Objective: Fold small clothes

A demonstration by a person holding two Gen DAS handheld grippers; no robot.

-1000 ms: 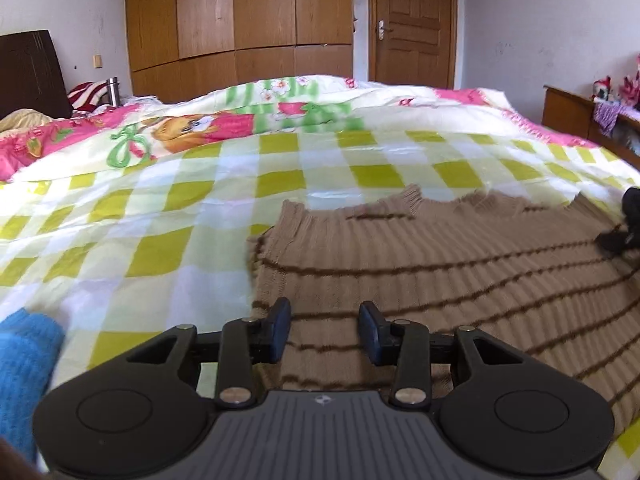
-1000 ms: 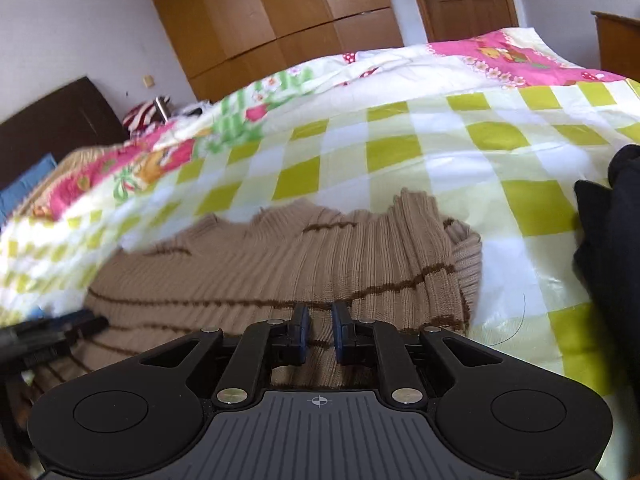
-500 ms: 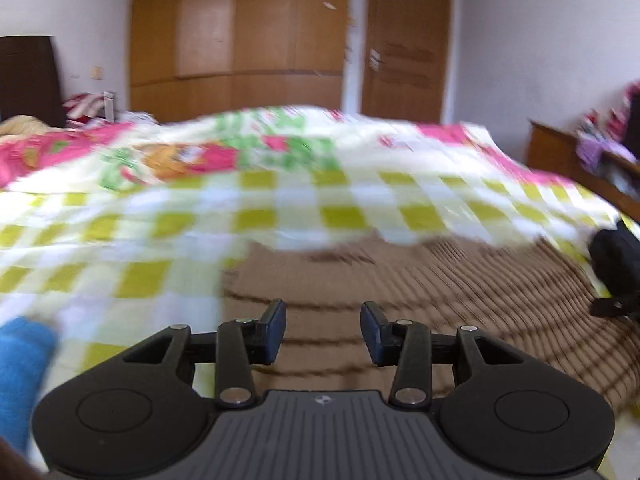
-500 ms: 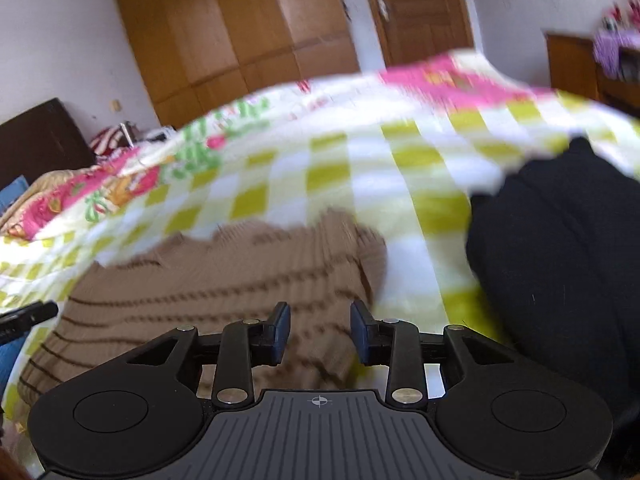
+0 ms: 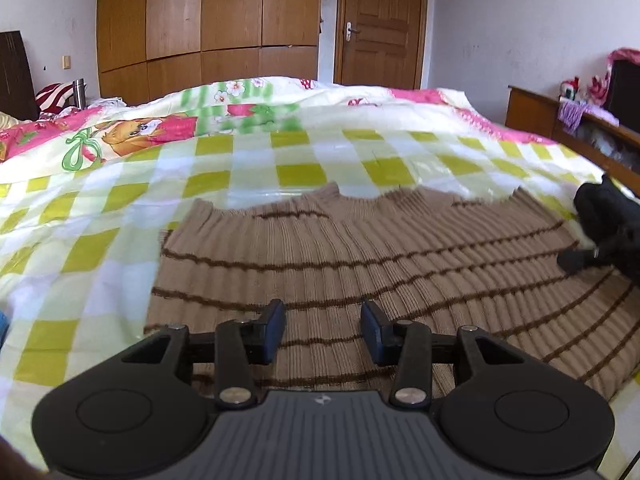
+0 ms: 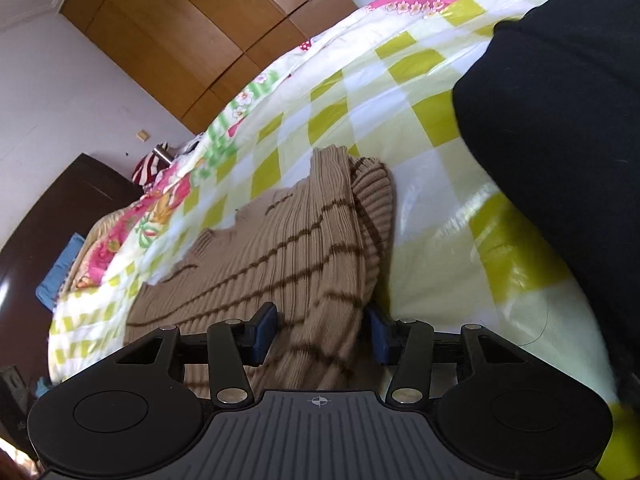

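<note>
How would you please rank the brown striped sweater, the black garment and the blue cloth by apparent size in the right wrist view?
1. Black garment, though nearness to the camera inflates it
2. Brown striped sweater
3. Blue cloth, far off

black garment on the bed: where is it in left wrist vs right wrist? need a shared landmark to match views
Left wrist: black garment at the far right edge, on the checked sheet, past the brown striped sweater.
Right wrist: black garment fills the upper right, large and close, on the checked sheet.
Shared landmark: the brown striped sweater, and the wooden wardrobe behind the bed.
</note>
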